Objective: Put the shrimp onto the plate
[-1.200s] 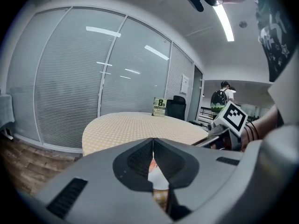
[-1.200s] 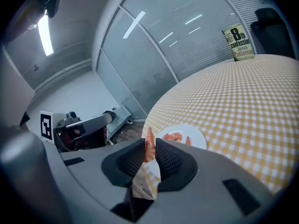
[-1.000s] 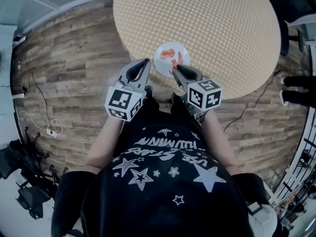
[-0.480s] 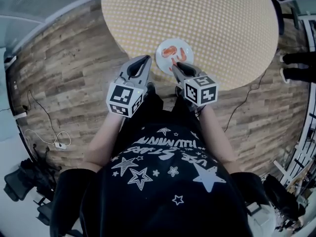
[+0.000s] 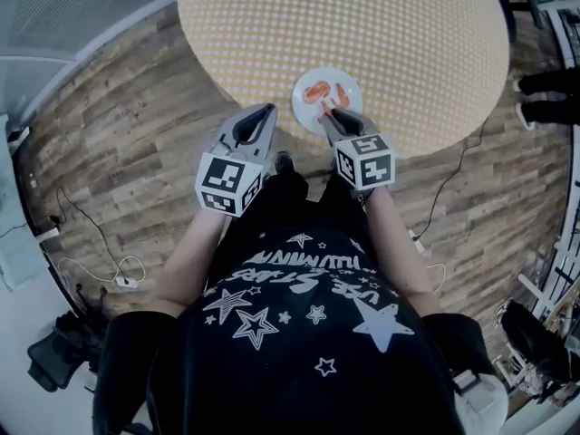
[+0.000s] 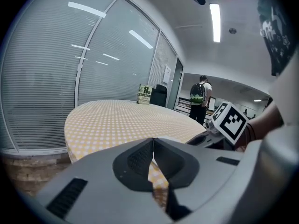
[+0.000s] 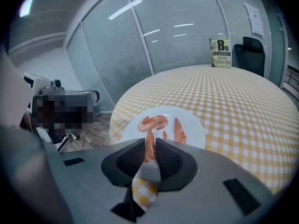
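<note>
A round bench (image 5: pixel 362 25) in yellow check cloth stands on a wood floor, with glass walls and blinds behind it and a book (image 7: pixel 221 52) upright at its far edge.

From the head view my right gripper (image 5: pixel 333 116) covers the near rim of the plate (image 5: pixel 352 84), and what it holds is too small to make out there. My right gripper's own view shows it: the jaws are closed on a shrimp (image 7: pixel 150 148). The pads hide its lower half, and only the upper end sticks out past the tips.

Its long axis runs along the jaws, pointing away from me towards the plate's middle. The free end sits over the plate's near rim. I cannot tell whether it touches the plate.

Beyond it on the plate lie a curled shrimp (image 7: pixel 153 122) to the left and a straight shrimp (image 7: pixel 179 130) to the right, whose length also points away from me. A small piece between them is hard to read.

My left gripper (image 6: pixel 153 143) is off the bench's near edge, left of the plate, with its jaws together on nothing.
</note>
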`<action>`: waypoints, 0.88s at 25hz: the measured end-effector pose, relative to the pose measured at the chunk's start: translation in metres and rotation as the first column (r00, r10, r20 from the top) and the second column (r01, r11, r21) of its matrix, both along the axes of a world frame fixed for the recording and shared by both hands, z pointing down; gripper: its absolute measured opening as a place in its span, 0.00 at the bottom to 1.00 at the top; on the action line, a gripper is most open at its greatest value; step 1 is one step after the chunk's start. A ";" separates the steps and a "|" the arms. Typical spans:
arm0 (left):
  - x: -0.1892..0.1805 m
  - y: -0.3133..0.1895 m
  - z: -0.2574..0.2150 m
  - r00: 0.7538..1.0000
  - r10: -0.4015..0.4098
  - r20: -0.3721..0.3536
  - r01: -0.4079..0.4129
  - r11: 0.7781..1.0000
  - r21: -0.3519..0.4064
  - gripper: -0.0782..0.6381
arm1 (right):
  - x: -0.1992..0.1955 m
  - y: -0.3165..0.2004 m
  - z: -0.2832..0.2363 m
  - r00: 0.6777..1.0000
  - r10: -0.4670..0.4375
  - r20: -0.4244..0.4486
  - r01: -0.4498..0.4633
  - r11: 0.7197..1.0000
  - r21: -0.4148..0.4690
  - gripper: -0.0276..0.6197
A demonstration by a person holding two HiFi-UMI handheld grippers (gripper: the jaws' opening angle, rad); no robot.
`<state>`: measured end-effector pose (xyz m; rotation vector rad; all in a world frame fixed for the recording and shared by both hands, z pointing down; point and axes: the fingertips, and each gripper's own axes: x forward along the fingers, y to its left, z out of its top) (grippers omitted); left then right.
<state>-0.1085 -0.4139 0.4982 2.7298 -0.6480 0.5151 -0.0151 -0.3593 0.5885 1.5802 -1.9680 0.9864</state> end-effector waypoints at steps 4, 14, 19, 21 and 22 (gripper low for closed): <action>0.002 0.001 -0.001 1.000 0.014 -0.006 -0.014 1.000 0.001 0.12 | 0.004 0.002 0.003 0.998 0.029 -0.056 -0.029 1.000 -0.008 0.16; -0.003 -0.004 -0.001 1.000 -0.006 -0.016 0.005 1.000 -0.013 0.12 | 0.004 0.003 -0.005 0.997 0.028 -0.070 -0.028 1.000 -0.002 0.16; 0.005 0.007 -0.002 1.000 0.014 -0.008 -0.014 1.000 -0.008 0.12 | 0.010 0.010 -0.023 1.000 0.008 -0.029 -0.007 0.998 0.056 0.16; 0.008 0.009 -0.004 1.000 -0.002 -0.016 0.002 1.000 0.000 0.12 | 0.016 0.012 -0.031 1.000 0.010 -0.024 -0.008 0.997 0.080 0.16; 0.009 0.010 -0.006 1.000 -0.013 -0.020 0.013 1.000 0.004 0.12 | 0.019 0.012 -0.035 1.000 0.013 -0.020 -0.011 0.996 0.094 0.16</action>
